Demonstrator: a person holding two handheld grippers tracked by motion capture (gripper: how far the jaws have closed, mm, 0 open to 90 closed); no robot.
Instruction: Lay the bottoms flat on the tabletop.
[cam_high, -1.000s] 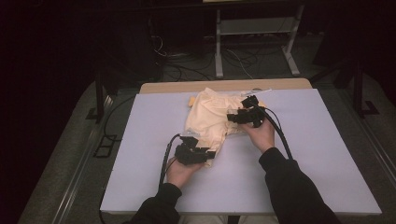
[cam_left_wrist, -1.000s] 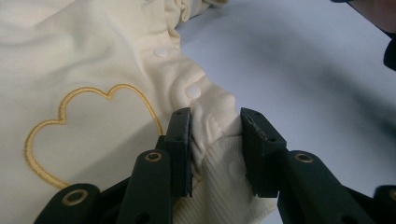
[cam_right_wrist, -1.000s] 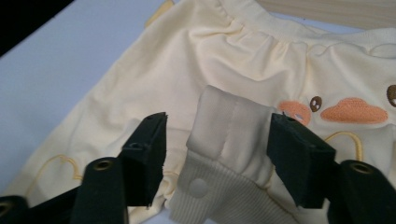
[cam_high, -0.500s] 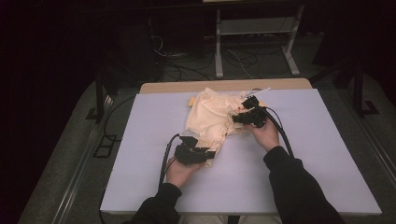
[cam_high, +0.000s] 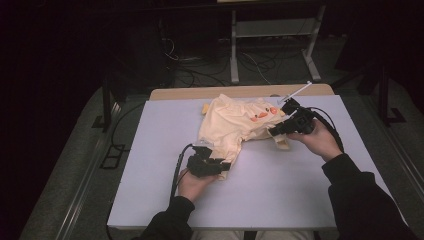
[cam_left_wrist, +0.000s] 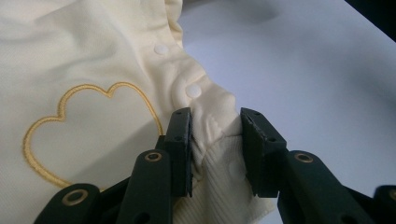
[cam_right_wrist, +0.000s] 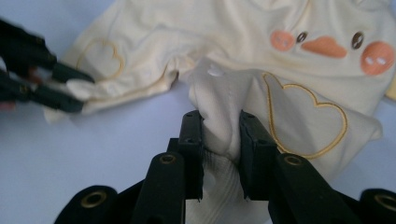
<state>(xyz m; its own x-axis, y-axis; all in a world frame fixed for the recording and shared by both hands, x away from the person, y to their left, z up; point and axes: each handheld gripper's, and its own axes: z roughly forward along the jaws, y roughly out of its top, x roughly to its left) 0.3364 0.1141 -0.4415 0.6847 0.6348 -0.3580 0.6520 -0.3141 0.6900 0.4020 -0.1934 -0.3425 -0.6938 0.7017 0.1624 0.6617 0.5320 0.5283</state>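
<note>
On the white table (cam_high: 150, 165), the person's left forearm is coming in from six o'clock, its hand (cam_high: 192, 184) lying low with the left gripper (cam_high: 223, 165) aiming toward three o'clock. The right forearm is entering from five o'clock, its hand (cam_high: 320, 142) carrying the right gripper (cam_high: 272, 132) aimed toward nine o'clock. A pale yellow baby garment (cam_high: 235, 125) is lying rumpled toward the far middle of the table, its long axis running from about seven o'clock to one o'clock, the orange duck face (cam_right_wrist: 327, 45) sitting at the far end. Each gripper is clamping a bunched ribbed cuff: the left gripper (cam_left_wrist: 215, 154) is pinching the near leg beside the snap buttons (cam_left_wrist: 193, 90), the right gripper (cam_right_wrist: 222, 154) the other leg beside an embroidered outline (cam_right_wrist: 308, 116).
</note>
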